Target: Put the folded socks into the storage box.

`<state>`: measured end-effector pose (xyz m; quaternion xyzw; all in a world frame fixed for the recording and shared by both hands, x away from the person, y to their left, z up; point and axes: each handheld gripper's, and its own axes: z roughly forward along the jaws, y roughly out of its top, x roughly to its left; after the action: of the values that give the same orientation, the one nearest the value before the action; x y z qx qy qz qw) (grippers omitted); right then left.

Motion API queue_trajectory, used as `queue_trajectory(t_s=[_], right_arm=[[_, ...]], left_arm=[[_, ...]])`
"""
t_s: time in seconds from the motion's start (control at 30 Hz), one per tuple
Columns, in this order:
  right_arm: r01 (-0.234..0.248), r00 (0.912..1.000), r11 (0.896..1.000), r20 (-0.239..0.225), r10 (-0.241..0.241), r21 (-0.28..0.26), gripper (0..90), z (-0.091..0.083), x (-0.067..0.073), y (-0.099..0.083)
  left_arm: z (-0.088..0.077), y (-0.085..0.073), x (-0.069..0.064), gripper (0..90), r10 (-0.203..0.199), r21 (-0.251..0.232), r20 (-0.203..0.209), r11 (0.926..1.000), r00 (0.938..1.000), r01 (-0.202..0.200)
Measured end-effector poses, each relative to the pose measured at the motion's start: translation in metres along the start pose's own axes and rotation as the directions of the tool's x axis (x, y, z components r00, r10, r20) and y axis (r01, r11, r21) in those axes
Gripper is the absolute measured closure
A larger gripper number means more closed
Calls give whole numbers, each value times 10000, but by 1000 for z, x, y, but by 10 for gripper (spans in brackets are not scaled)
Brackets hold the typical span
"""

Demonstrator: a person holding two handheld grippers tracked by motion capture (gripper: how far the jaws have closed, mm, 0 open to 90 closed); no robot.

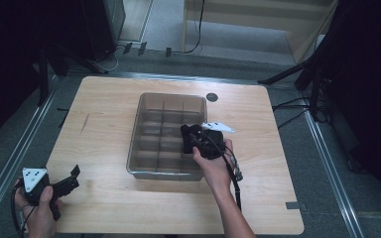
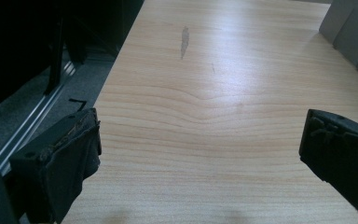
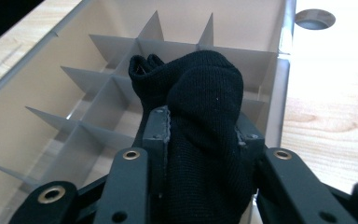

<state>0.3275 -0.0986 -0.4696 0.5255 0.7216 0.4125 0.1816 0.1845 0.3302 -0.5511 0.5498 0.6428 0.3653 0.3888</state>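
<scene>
While the right claw [image 1: 187,140] hangs over the right-hand side of the divided grey tray [image 1: 135,144], I see its jaws closed tight on a bunched black sock [image 3: 200,112], which sits clear above the dividers rather than in any compartment. The tray stands mid-tabletop [image 1: 104,114], with a round hole [image 1: 212,97] in the wood just beyond its far right corner. I log the left claw [image 1: 69,182] at the near left corner, low over bare wood, jaws spread wide and holding nothing.
</scene>
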Motion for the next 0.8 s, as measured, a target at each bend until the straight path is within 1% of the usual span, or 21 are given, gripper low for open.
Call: queue_trajectory(t_s=[0.03, 0.07, 0.1, 0.13, 0.17, 0.2, 0.23, 0.3, 0.33, 0.37, 0.5, 0.53, 0.57, 0.6, 0.63, 0.67, 0.7, 0.73, 0.77, 0.8], right_arm=[[183, 9997, 9998, 133, -183, 7, 638, 2, 1, -1], [405, 9990, 9992, 187, -406, 45, 600, 5, 1, -3], [503, 9986, 9987, 157, -504, 57, 575, 6, 0, -3], [660, 9978, 9978, 90, -661, 101, 529, 7, 0, -4], [660, 9978, 9978, 90, -661, 101, 529, 7, 0, -4], [899, 9959, 9959, 43, -900, 102, 442, 7, 0, -5], [899, 9959, 9959, 43, -900, 102, 442, 7, 0, -5], [812, 9967, 9967, -18, -812, -84, 396, 4, -1, -5], [782, 9969, 9968, -50, -782, -140, 394, 2, -1, -4], [675, 9976, 9972, -119, -679, -307, 393, -4, -3, -2], [631, 9978, 9972, -185, -639, -406, 402, -10, -5, 0], [680, 9977, 9966, -41, -683, -462, 413, -14, -5, 0], [703, 9975, 9963, -1, -704, -500, 432, -15, -5, 1], [703, 9975, 9963, -1, -704, -500, 432, -15, -5, 1], [694, 9976, 9964, 38, -693, -479, 491, -18, -4, 1], [621, 9980, 9971, -112, -626, -429, 563, -21, -4, 1], [348, 9982, 9991, -490, -360, -262, 693, -25, -2, 0], [348, 9982, 9991, -490, -360, -262, 693, -25, -2, 0], [331, 9965, 9994, -776, -321, 119, 776, -25, -1, -3], [331, 9965, 9994, -776, -321, 119, 776, -25, -1, -3]], left_arm=[[0, 0, 0, 0, -6, -6, 10, 10000, 10000, 6], [0, 0, 0, 0, 0, 0, 12, 10000, 10000, 0], [0, 0, 0, 0, 0, 0, 12, 10000, 10000, 0], [0, 0, 0, 0, -4, -11, 17, 10000, 10000, 4], [0, 0, 0, 0, -4, -11, 17, 10000, 10000, 4], [0, 0, 0, 0, -1, -12, 21, 10000, 10000, 1], [0, 0, 0, 0, -1, -12, 21, 10000, 10000, 1], [0, 0, 0, 0, 11, -1, 11, 10000, 10000, -11], [0, 0, 0, 0, 14, 0, 9, 10000, 10000, -14], [0, 0, 0, 0, 17, -2, 3, 10000, 10000, -17], [0, 0, 0, 0, 29, 5, -2, 10000, 10000, -29], [0, 0, 0, 0, 32, 8, -9, 10000, 10000, -32], [0, 0, 0, 0, 32, 8, -9, 10000, 10000, -32], [0, 0, 0, 0, 35, 7, -15, 10000, 10000, -35], [0, 0, 0, 0, 38, 6, -17, 10000, 10000, -38], [0, 0, 0, 0, 34, 8, -17, 10000, 10000, -34], [0, 0, 0, 0, 34, 12, -13, 10000, 10000, -34], [0, 0, 0, 0, 33, 19, -16, 10000, 10000, -33], [0, 0, 0, 0, 39, 18, -17, 10000, 10000, -39], [0, 0, 0, 0, 39, 18, -17, 10000, 10000, -39]])
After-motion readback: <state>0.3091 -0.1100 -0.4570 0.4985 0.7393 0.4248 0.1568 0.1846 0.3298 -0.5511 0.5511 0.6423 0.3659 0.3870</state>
